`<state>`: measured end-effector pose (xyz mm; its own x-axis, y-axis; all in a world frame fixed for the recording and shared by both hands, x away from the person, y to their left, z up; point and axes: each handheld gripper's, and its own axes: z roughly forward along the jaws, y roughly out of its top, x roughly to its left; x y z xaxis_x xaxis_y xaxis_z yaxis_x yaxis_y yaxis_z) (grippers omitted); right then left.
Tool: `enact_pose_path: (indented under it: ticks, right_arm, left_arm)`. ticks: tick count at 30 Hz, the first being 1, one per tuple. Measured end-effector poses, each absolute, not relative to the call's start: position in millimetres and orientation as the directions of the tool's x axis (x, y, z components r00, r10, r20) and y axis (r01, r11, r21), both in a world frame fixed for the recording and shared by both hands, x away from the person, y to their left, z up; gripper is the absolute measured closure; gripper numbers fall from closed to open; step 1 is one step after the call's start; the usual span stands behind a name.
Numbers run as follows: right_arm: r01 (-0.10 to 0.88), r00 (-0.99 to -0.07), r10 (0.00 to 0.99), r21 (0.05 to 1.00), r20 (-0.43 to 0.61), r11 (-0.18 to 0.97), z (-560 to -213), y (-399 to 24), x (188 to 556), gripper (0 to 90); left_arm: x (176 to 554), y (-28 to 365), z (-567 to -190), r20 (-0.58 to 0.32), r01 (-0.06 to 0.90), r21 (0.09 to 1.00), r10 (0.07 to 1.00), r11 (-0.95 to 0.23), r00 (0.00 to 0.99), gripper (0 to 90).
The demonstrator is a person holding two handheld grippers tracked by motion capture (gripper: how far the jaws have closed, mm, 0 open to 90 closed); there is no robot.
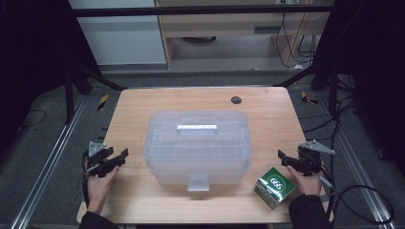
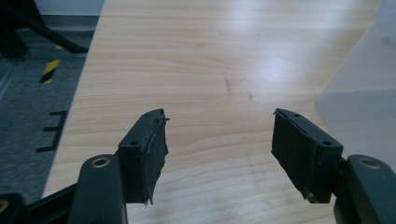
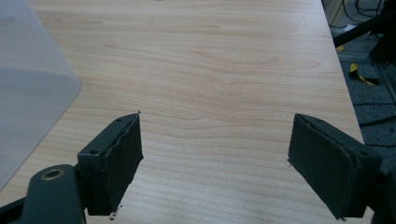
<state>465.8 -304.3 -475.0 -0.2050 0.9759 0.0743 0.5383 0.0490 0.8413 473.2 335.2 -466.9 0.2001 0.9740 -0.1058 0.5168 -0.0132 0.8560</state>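
Observation:
A clear plastic storage box (image 1: 197, 143) with a lid, a handle and a front latch stands in the middle of the wooden table (image 1: 143, 191). A small green and white carton (image 1: 273, 187) lies near the front right. My left gripper (image 1: 122, 155) hovers at the table's left edge, beside the box, open with nothing between its jaws (image 2: 219, 135). On the right side my right gripper (image 1: 282, 156) is held open and empty (image 3: 215, 140), just behind the carton. The box's corner shows at the edge of the left gripper view (image 2: 359, 88) and of the right gripper view (image 3: 28, 84).
A dark round grommet (image 1: 236, 99) sits in the table's far right part. Black frame bars (image 1: 191, 9), cables (image 1: 363, 200) and grey floor (image 1: 38, 143) surround the table. Bare wood lies ahead of both grippers.

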Motion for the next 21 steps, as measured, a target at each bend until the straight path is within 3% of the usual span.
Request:
enact_pose_path:
  ticks: [21]
  right_arm:
    - [0.466, -0.255, 0.964, 0.883, 0.077, 0.053, -460.5, -295.0, 460.8, 22.0]
  left_arm:
    - [469.2, 340.6, -416.9, -0.097, 0.460, 0.886, 0.947, -0.058, 0.306, 31.3]
